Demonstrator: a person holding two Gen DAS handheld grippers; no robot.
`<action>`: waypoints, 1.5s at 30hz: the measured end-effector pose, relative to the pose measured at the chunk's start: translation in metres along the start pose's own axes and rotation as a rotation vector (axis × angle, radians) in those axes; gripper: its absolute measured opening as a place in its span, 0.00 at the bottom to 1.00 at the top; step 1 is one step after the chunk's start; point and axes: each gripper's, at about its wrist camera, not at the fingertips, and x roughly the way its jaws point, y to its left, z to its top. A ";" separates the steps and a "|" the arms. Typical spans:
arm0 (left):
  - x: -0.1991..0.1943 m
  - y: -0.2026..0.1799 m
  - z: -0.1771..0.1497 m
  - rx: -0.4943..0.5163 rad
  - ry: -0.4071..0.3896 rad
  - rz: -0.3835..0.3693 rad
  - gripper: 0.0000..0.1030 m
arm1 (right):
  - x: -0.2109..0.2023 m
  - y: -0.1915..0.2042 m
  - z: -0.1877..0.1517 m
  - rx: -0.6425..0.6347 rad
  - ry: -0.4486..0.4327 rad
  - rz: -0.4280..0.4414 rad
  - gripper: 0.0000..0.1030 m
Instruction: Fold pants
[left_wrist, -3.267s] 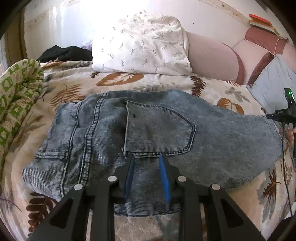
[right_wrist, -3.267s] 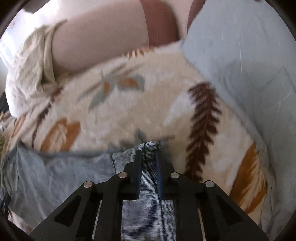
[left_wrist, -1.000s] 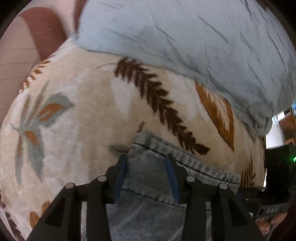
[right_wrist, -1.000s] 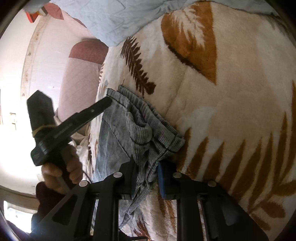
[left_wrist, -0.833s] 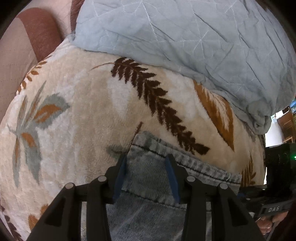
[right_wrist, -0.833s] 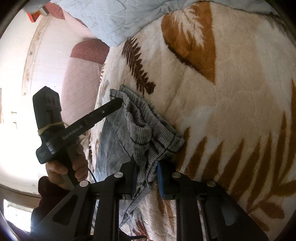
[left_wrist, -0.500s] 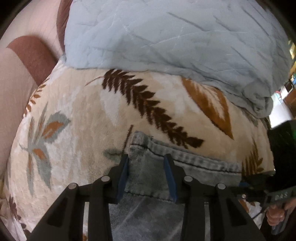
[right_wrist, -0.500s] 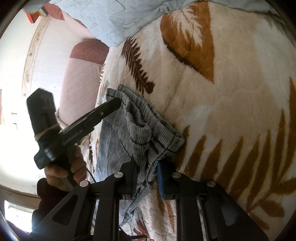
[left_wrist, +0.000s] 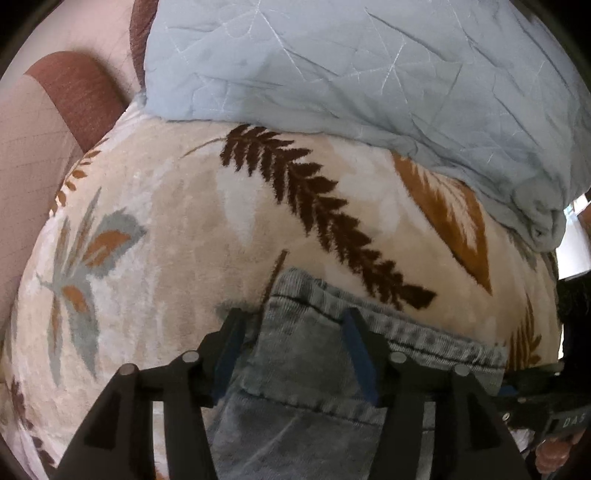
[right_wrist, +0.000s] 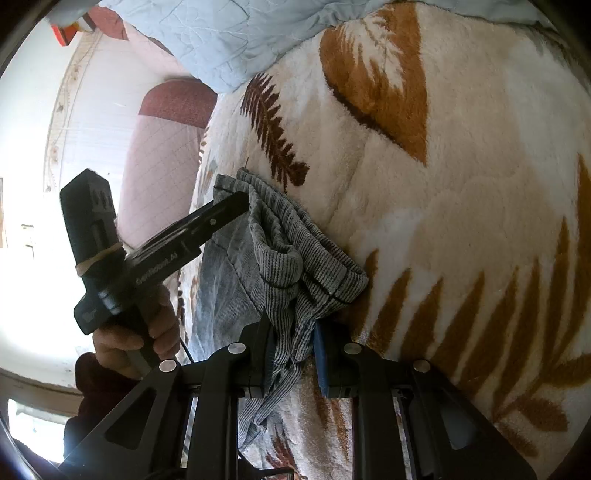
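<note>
Leaf-print blanket (left_wrist: 177, 206) on a bed, blue quilt (left_wrist: 332, 66) at the far side. Jeans (left_wrist: 306, 373) lying near, hem folded over. Left gripper (left_wrist: 293, 345) angled steeply down, fingers just spreading, denim loose between. Right gripper (right_wrist: 291, 350) clamped on bunched hem. Best released flat, hems aligned, then smoothed.

Both wrist views close, downward — share jeans hem (left_wrist: 369, 332).
</note>
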 end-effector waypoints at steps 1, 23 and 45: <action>0.000 -0.004 -0.001 0.015 -0.003 -0.013 0.39 | 0.000 0.000 0.000 0.001 0.000 0.000 0.15; -0.087 -0.001 -0.028 -0.058 -0.243 0.019 0.13 | -0.019 0.027 -0.016 -0.086 -0.089 0.026 0.16; -0.171 0.071 -0.183 -0.295 -0.380 0.098 0.13 | 0.029 0.120 -0.118 -0.442 0.086 0.197 0.16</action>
